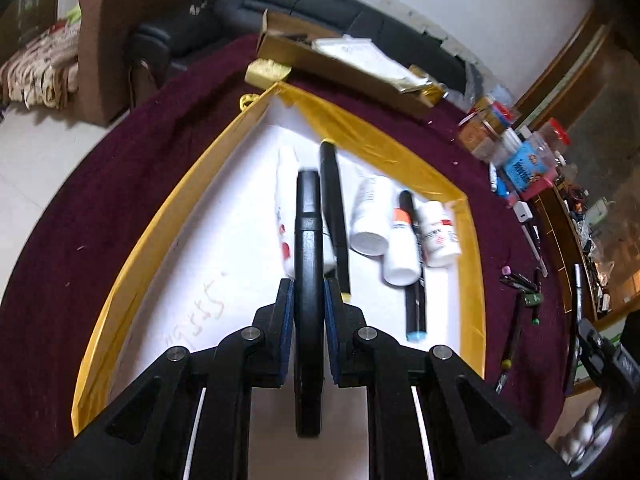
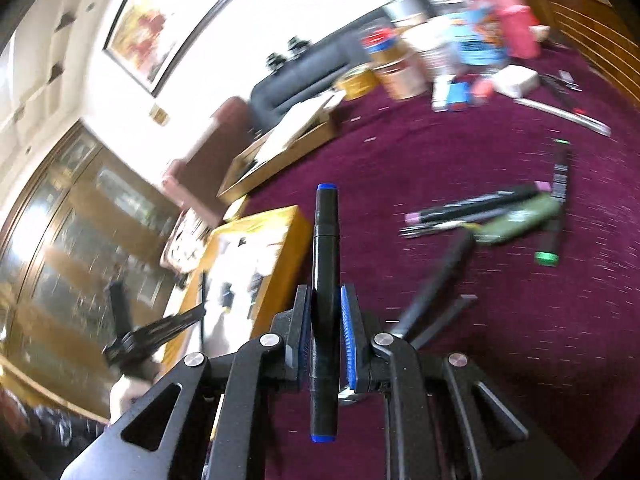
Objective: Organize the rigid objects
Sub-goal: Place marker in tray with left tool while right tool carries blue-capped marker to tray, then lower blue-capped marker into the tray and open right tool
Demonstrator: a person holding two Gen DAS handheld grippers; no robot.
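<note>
A black marker (image 1: 308,240) sits pinched between the blue pads of the left gripper (image 1: 308,304), its long axis running straight out along the fingers and over the white floor of the yellow-walled box (image 1: 168,216). A second marker with blue caps (image 2: 325,280) is clamped the same way in the right gripper (image 2: 325,320), pointing away across the maroon tablecloth (image 2: 500,340).

Beyond the left gripper's tips, the box already holds white bottles (image 1: 370,216) and other dark pens (image 1: 334,216) lying side by side, mostly parallel to the held marker, toward the box's far right; the near left of the floor is bare. The left hand looks the nearer to a drop, as its marker hangs directly above the box and aligned with the row.

From the right gripper, the box lies to the left and slightly farther off, so that hand would have to travel left before releasing. More markers (image 2: 480,208) are scattered on the cloth to its far right, with blurred jars and packets (image 2: 440,52) beyond. A cardboard box (image 1: 344,68) sits at the table's far edge.
</note>
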